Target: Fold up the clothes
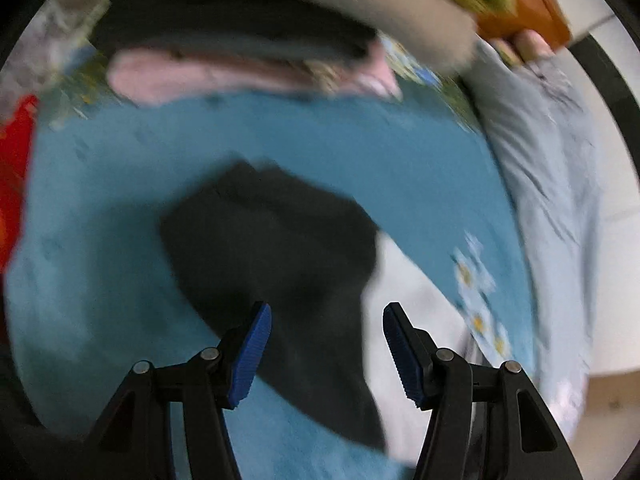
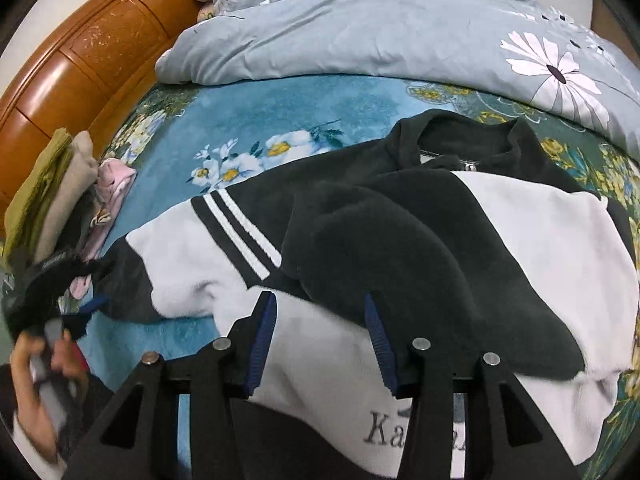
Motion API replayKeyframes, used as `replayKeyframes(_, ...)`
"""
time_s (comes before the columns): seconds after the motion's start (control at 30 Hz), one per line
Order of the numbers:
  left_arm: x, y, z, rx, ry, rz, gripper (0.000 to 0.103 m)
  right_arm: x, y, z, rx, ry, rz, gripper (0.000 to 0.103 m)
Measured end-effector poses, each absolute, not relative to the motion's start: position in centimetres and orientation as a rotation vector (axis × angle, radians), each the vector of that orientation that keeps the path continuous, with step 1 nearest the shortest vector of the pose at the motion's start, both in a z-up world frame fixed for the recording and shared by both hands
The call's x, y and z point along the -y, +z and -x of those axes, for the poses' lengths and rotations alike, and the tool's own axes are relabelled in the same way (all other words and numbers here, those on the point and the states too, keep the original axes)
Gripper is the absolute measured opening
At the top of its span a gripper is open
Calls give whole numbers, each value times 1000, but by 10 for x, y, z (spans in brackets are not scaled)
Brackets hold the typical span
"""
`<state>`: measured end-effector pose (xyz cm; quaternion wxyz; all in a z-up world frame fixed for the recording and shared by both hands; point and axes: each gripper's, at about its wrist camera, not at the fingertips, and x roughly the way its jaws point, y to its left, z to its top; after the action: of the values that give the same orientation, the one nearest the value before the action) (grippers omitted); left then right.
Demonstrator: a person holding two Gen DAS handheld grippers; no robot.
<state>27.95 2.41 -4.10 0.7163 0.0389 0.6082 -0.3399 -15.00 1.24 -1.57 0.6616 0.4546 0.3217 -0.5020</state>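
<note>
Fleece fills the near view: the right gripper stands with fingers parted over the hem of the black-and-white jacket, gripping nothing, while the left gripper, equally wide and empty, hovers over its black sleeve. The jacket sprawls on the blue floral bedspread, one sleeve crossed over the body, so the fold looks partly made. Judging by that, the next move needs a firm pinch on the hem; beyond, a stack of folded clothes sits by the headboard.

bed: blue floral sheet | headboard: glossy orange-brown wood | duvet: grey-blue, daisy print | wall: white
</note>
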Motion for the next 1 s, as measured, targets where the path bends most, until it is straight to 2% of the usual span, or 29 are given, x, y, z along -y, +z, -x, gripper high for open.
replayKeyframes(0.17, -29, -55, -308, -1337, -575, -68, 63, -18, -14, 151, -720, -1114, -1042, 47)
replayKeyframes(0.43, -35, -54, -305, -1314, -617, -64, 60, -14, -14, 140, -707, -1065, -1064, 47)
replayKeyframes(0.47, -35, -54, -305, -1311, -622, -64, 57, -13, -15, 139, -703, -1061, -1071, 47)
replayKeyframes(0.5, -36, -54, -304, -1308, -628, -63, 40, -12, -15, 138, -699, -1056, -1078, 47)
replayKeyframes(0.53, -37, -54, -304, -1305, -633, -63, 18, -10, -16, 137, -694, -1052, -1085, 47)
replayKeyframes(0.57, -37, -54, -304, -1302, -638, -62, 12, -9, -16, 137, -688, -1049, -1092, 47)
replayKeyframes(0.77, -41, -50, -298, -1276, -685, -66, 8, -5, -18, 147, -654, -1063, -1126, 47)
replayKeyframes(1.0, -26, 44, -189, -1010, -1120, -230, 8, -5, -24, 179, -599, -1119, -1189, 47)
